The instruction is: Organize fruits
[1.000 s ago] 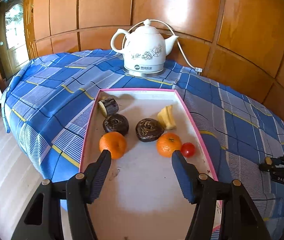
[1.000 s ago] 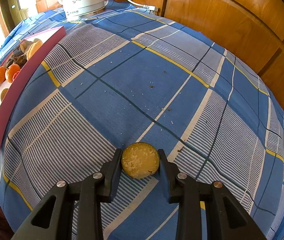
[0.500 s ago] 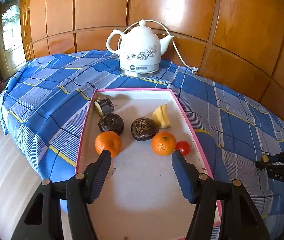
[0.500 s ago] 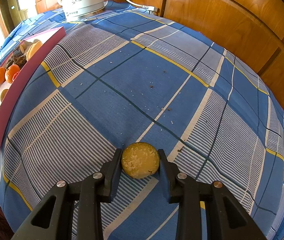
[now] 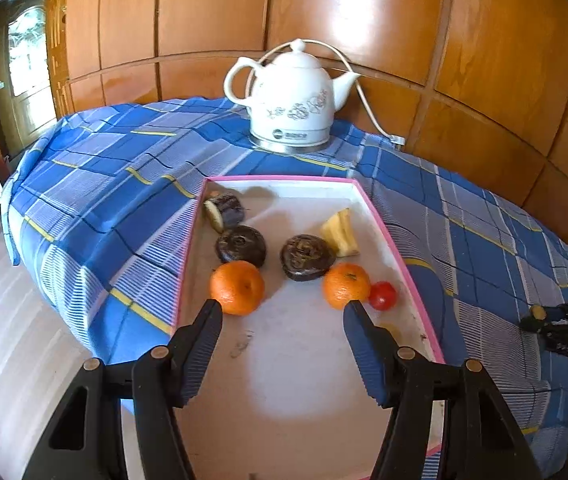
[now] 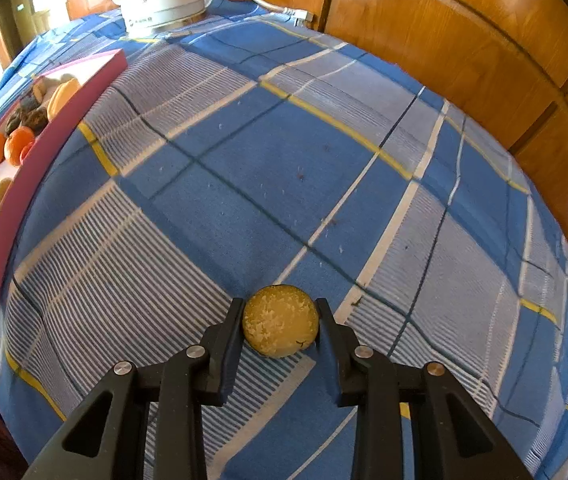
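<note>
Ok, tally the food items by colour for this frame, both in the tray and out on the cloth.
Orange: 2, one and another
Dark brown or purple: 3
Yellow: 3, tray wedge, small piece behind the left gripper's finger, round piece in the right gripper
Red: 1
Total: 9

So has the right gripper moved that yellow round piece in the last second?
No. The yellow round piece sits between the right gripper fingers at the same white stripe of the tablecloth as before.
</note>
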`<action>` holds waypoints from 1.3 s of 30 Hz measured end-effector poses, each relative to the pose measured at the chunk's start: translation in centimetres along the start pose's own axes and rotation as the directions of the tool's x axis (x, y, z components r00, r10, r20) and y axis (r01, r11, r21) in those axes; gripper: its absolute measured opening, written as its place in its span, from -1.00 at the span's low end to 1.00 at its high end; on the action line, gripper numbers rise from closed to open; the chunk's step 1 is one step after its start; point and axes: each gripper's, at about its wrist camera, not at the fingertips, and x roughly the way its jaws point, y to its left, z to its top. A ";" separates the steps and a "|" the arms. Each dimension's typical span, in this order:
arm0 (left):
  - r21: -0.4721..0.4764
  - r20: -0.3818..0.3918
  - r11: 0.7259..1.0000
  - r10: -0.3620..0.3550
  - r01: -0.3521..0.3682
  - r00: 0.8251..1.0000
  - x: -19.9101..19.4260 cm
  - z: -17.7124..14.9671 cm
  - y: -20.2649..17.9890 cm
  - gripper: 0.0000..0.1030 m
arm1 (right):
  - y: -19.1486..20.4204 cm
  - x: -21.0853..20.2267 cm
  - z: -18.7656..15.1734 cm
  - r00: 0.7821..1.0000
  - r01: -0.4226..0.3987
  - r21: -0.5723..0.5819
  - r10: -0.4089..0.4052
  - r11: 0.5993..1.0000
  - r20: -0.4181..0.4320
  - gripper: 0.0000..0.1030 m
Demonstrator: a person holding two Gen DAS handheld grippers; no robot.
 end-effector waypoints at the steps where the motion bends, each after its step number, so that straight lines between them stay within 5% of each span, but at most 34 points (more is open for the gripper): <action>1: -0.006 0.001 1.000 0.007 -0.007 1.000 0.0 0.0 0.4 0.23 | 0.8 -1.1 0.6 0.999 -0.037 0.002 0.037 0.999 0.032 -0.34; 7: -0.060 0.004 0.997 0.041 -0.041 0.999 -0.1 -0.1 3.0 0.23 | 7.8 -5.3 4.3 0.949 -0.261 -0.127 0.278 0.957 0.147 -0.34; 14: -0.109 0.006 0.992 0.065 -0.064 0.998 -0.3 -0.5 5.1 0.22 | 18.5 -4.6 7.8 0.890 -0.393 -0.292 0.440 0.872 0.118 -0.34; 25: -0.150 -0.008 0.986 0.071 -0.071 0.997 0.2 -0.9 6.6 0.21 | 24.0 1.5 10.5 0.907 -0.399 -0.292 0.421 0.869 0.014 -0.32; 34: -0.154 -0.015 0.985 0.076 -0.078 0.997 0.5 -1.1 6.6 0.21 | 21.9 -1.9 8.2 0.874 -0.444 -0.296 0.482 0.846 0.067 -0.28; 39: -0.148 -0.010 0.986 0.077 -0.078 0.997 0.3 -1.0 6.4 0.21 | 22.8 -1.0 6.4 0.877 -0.457 -0.319 0.480 0.831 -0.007 -0.60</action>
